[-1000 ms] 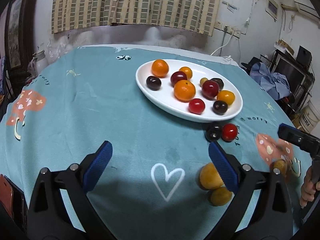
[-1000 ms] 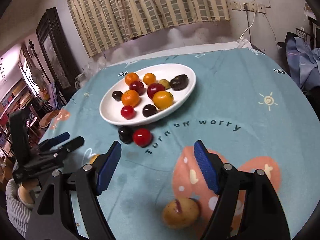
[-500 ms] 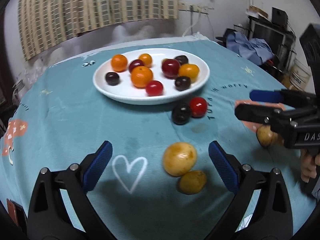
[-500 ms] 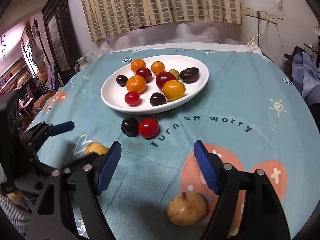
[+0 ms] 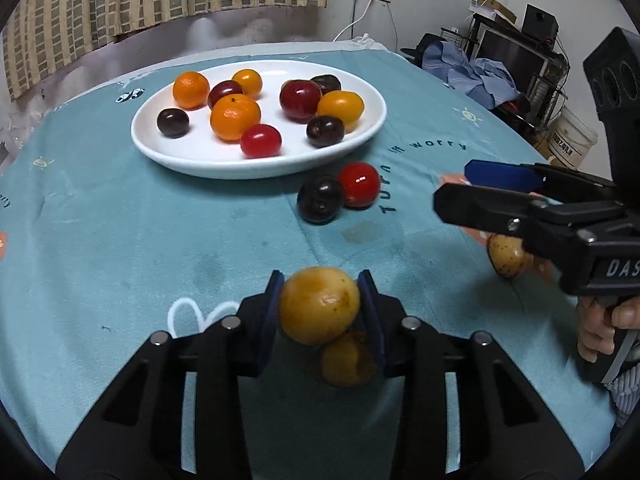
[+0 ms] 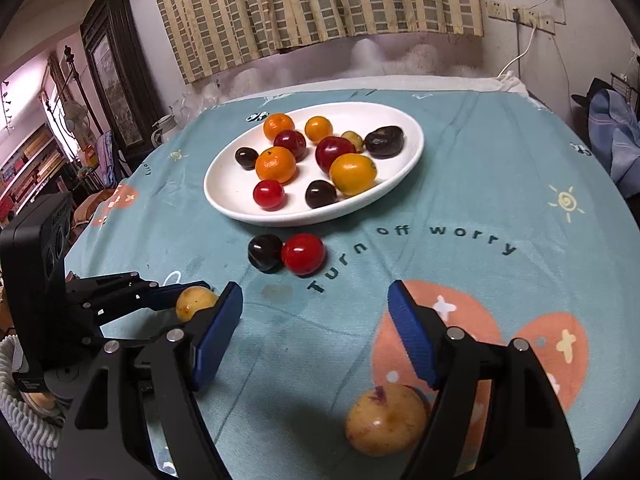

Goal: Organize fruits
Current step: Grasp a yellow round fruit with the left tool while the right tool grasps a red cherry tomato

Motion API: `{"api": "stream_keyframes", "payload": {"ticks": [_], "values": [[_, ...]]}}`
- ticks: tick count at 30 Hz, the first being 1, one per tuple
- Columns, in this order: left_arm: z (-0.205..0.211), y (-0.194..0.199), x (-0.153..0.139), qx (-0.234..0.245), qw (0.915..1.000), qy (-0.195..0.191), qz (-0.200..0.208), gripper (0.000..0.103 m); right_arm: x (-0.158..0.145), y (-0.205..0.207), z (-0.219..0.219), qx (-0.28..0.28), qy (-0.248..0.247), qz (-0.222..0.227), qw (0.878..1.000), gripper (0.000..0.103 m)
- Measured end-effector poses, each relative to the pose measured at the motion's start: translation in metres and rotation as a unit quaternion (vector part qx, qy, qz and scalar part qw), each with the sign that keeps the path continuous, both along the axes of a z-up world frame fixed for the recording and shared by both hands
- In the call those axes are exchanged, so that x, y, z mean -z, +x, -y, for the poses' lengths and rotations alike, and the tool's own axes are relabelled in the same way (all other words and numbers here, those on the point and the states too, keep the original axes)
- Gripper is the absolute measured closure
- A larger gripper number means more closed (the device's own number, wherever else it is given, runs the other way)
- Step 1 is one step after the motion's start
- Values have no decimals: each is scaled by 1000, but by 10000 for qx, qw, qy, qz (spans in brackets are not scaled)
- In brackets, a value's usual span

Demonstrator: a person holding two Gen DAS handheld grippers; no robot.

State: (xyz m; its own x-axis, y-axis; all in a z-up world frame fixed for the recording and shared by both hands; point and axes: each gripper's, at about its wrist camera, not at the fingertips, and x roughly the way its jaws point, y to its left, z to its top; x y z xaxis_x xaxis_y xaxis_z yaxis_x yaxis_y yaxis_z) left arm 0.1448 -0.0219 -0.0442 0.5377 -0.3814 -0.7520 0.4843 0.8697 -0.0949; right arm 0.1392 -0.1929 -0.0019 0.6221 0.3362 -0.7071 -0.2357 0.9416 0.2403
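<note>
Left gripper [image 5: 320,308]: my jaws have just been closing, blue pads now pinching the larger yellow fruit [image 5: 319,305] at lower centre of the left wrist view. A smaller yellow fruit [image 5: 347,360] sits just below it, half hidden by the held one and my right finger. Right gripper [image 6: 314,316]: fingers spread, nothing between the pads; a speckled yellow fruit [image 6: 386,420] lies at bottom of frame, partly behind the right finger. White plate [image 6: 240,200] of fruit sits upper centre; black plum [image 6: 265,253] and red tomato [image 6: 303,254] touch just off its near rim. Open teal tablecloth [image 6: 500,184] right of the plate.
</note>
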Motion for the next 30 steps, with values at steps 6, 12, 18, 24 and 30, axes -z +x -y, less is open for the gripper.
{"api": "stream_keyframes", "payload": {"ticks": [6, 12, 18, 24, 30], "values": [[-22, 5, -9, -474, 9986, -186, 139, 66, -3, 16, -7, 154, 136, -21, 9998, 52], [-33, 13, -5, -681, 9974, -223, 20, 66, 16, 30, -34, 25, -697, -162, 9974, 61], [-29, 13, -2, -608, 9981, -140, -19, 66, 30, 48, -35, 80, -701, -314, 9970, 62], [-29, 17, -1, -587, 9980, -177, -118, 66, 32, 52, -45, -120, -648, -327, 9973, 70], [-30, 17, 1, -591, 9979, -230, -147, 66, 35, 58, -40, -158, -401, -429, 9982, 70]]}}
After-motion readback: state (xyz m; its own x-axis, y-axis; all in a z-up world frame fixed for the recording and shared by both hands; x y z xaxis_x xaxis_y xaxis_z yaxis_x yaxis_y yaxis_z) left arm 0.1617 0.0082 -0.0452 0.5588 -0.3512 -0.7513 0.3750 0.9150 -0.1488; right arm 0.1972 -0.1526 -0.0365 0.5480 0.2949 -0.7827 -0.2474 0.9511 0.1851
